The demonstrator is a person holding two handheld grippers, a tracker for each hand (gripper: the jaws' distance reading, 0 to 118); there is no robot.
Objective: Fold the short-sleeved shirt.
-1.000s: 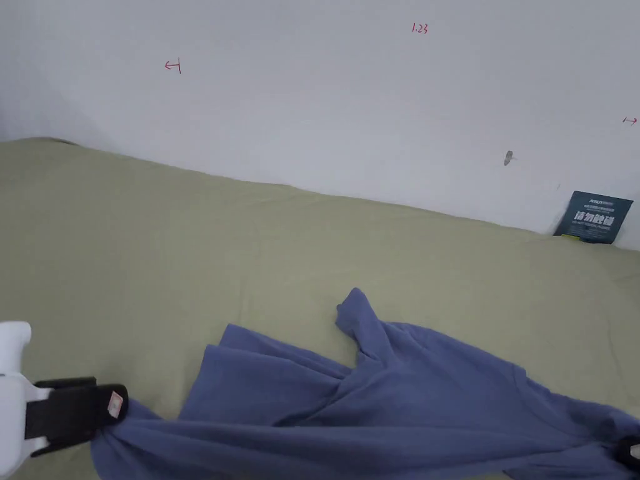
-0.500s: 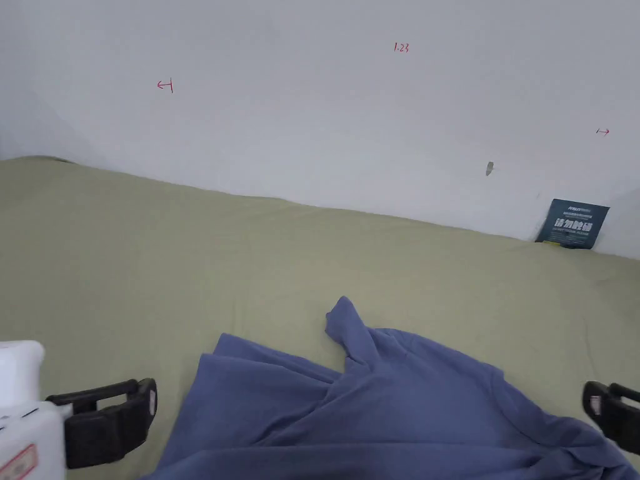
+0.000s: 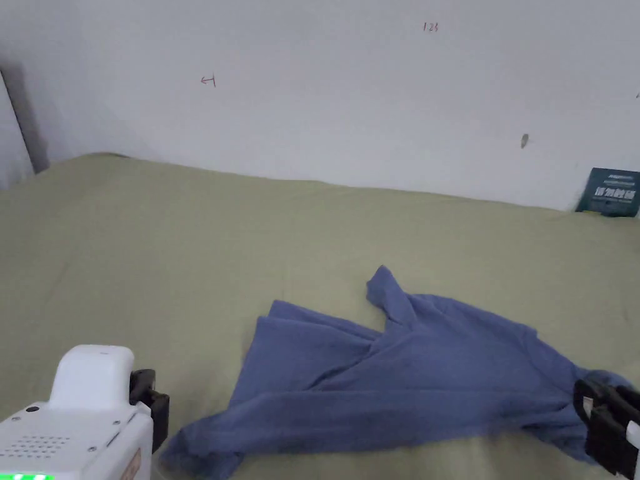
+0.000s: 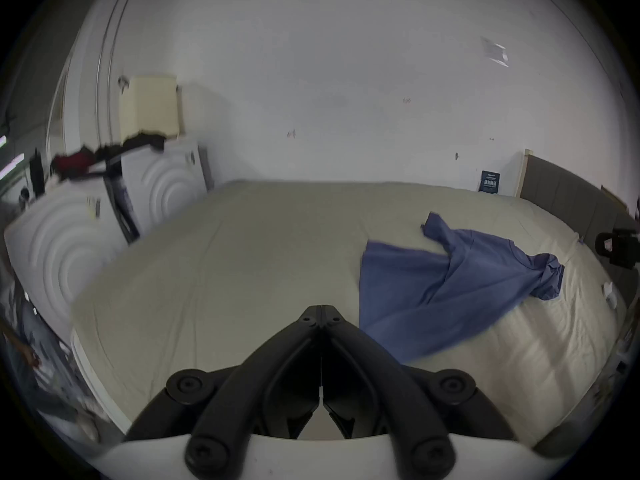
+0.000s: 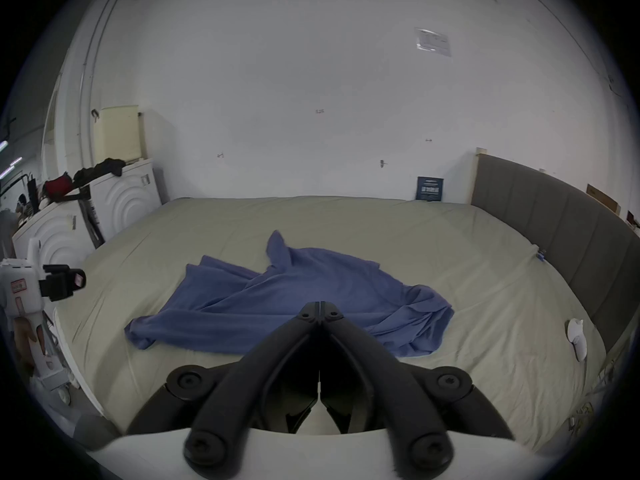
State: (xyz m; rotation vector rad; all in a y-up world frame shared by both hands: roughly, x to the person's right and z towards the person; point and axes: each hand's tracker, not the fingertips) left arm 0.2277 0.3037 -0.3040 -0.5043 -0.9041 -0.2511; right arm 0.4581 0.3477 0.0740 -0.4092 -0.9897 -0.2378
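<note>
Head view: a blue short-sleeved shirt [image 3: 400, 375] is lying crumpled and spread on an olive-green bed [image 3: 187, 250], with neither gripper holding it.

Left gripper [image 4: 321, 309] is hovering off the shirt's left end, its jaws meeting tip to tip with nothing between them. Right gripper [image 5: 322, 305] is hanging near the shirt's right end, above the near edge of the cloth, its jaws likewise pressed together and gripping nothing. One sleeve is sticking up towards the white wall [image 3: 350, 94], where a dark card [image 3: 609, 192] is leaning.
</note>
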